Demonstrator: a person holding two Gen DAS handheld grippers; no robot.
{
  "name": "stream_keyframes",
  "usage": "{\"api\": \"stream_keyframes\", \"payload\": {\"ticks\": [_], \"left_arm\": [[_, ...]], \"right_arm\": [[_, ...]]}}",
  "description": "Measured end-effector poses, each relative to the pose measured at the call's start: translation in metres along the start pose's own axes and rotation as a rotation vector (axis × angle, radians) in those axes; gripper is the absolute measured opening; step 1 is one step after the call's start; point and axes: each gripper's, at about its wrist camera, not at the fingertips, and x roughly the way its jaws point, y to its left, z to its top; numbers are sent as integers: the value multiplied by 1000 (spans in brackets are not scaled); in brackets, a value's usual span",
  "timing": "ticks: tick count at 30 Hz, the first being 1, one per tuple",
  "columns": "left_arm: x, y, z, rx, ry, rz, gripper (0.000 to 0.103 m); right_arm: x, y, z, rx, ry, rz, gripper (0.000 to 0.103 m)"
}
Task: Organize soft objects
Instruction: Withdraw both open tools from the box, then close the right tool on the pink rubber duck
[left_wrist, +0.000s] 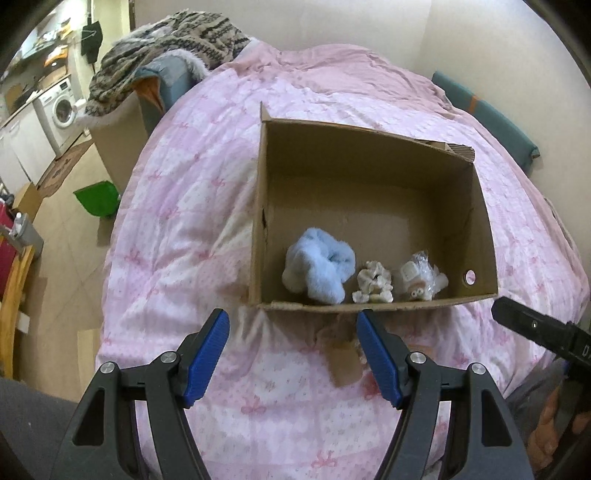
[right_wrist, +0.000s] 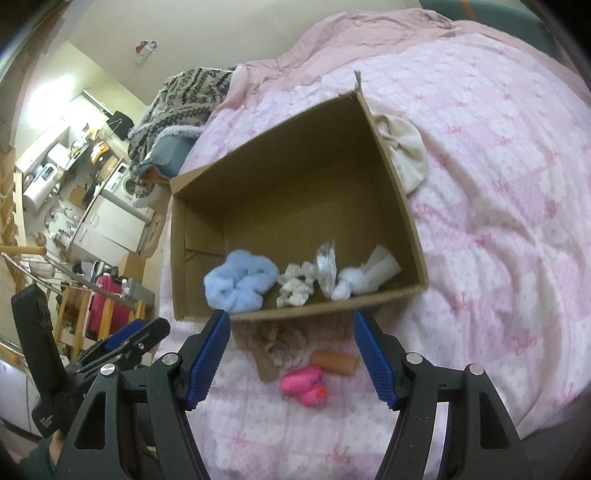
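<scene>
Both the left hand-held gripper (left_wrist: 291, 332) and right hand-held gripper (right_wrist: 290, 338) gape wide, holding nothing. Cardboard box (left_wrist: 480, 206) on bed (left_wrist: 184, 221) contains blue scrunchie (left_wrist: 317, 269), cream scrunchie (left_wrist: 373, 286); pink toy (right_wrist: 304, 386) lies outside

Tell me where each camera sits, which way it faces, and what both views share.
Left wrist: rides the left tongs, open and empty, looking down over the near wall into the cardboard box on the pink quilt; the right tongs' dark tip intrudes lower right.
Right wrist: rides the right tongs, open, facing the box from further right; the left tongs show lower left; a pink toy lies ahead.
Shared: box, quilt, blue scrunchie, cream scrunchie.
</scene>
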Motion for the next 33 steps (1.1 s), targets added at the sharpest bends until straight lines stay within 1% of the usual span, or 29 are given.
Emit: {"api": "stream_keyframes", "payload": {"ticks": [7, 11, 14, 18, 21, 24, 28, 33], "left_arm": [[-4, 6, -8, -4, 15, 18, 69], [-4, 10, -14, -25, 32, 26, 69], [-3, 14, -18, -47, 54, 15, 69], [-3, 18, -18, -74, 66, 3, 69], [0, 21, -16, -96, 75, 6, 69], [6, 22, -16, -114, 101, 1, 69], [10, 21, -18, -115, 112, -5, 69], [16, 23, -20, -117, 127, 0, 69]], "right_arm": [[2, -2, -17, 8, 47, -21, 73], [7, -4, -26, 23, 81, -29, 73], [15, -7, -31, 39, 117, -41, 73], [33, -9, -35, 36, 181, -74, 73], [53, -8, -40, 27, 254, -94, 73], [75, -6, -45, 40, 334, -56, 73], [95, -3, -47, 16, 377, -89, 73], [110, 2, -49, -14, 395, -115, 73]]}}
